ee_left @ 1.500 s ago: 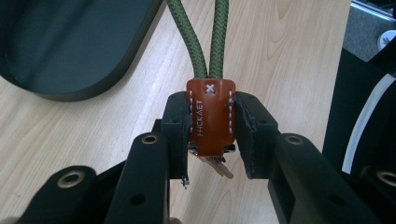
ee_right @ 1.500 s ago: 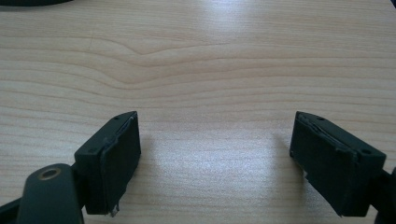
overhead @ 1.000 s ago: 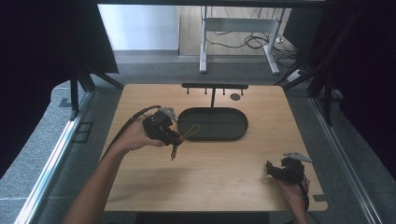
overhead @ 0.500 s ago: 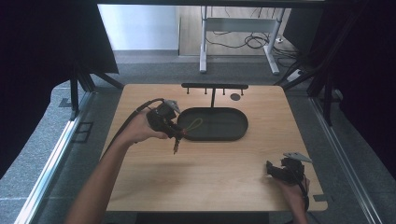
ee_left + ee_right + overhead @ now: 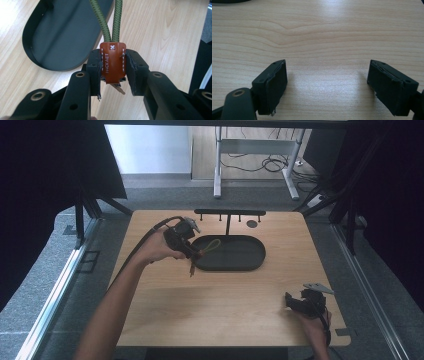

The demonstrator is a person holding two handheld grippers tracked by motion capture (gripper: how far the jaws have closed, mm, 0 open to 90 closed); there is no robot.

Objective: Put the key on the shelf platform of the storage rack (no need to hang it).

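Since 1.0 s ago, left gripper has carried the keyring up-right to the tray's left rim; right gripper unmoved, jaws wide over bare table. Left jaws clamp the leather tab; green cord loops over the tray. Judged light, limp; the stiff tab is the best hold.

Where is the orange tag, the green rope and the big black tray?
Orange leather tag (image 5: 112, 62), left gripper view: its stitched front.
Green braided rope (image 5: 117, 20), left gripper view: right strand.
Black oval tray (image 5: 235, 255), high view: its bare floor.
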